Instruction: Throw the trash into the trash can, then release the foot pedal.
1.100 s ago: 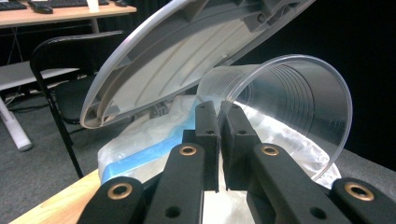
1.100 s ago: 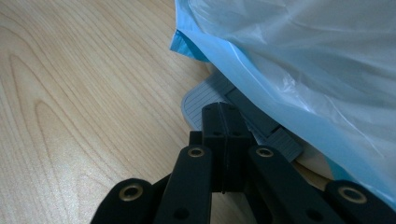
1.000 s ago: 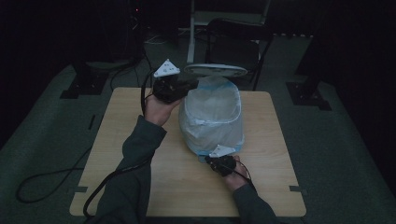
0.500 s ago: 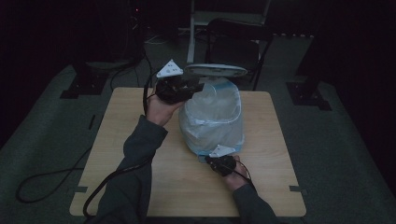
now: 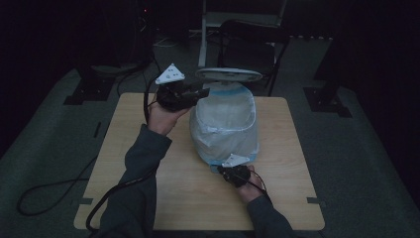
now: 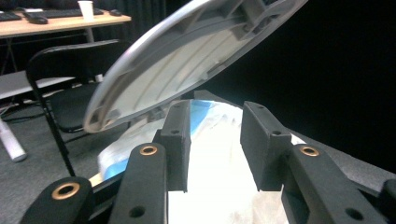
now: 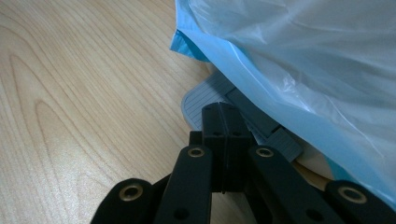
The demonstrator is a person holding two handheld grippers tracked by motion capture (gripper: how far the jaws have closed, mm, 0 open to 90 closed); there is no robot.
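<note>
the pedal (image 7: 219, 100) is pressed by the closed right hand-held gripper (image 7: 223, 122), so the lid (image 5: 229, 75) is kept raised. the left hand-held gripper (image 6: 214, 140), just opened and empty, is held at the bag (image 5: 225, 126) rim.

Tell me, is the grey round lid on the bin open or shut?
Open. The grey round lid is tipped up above the bin's white plastic bag liner, and the left gripper view shows its ribbed underside.

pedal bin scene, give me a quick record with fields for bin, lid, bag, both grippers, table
bin: pedal bin on its grey foot pedal
lid: grey round plastic lid, raised
bag: pale blue-white plastic liner bag, folded over the rim
left gripper: jaws just opening, nothing between
right gripper: shut, pressing the pedal
table: light wooden table
</note>
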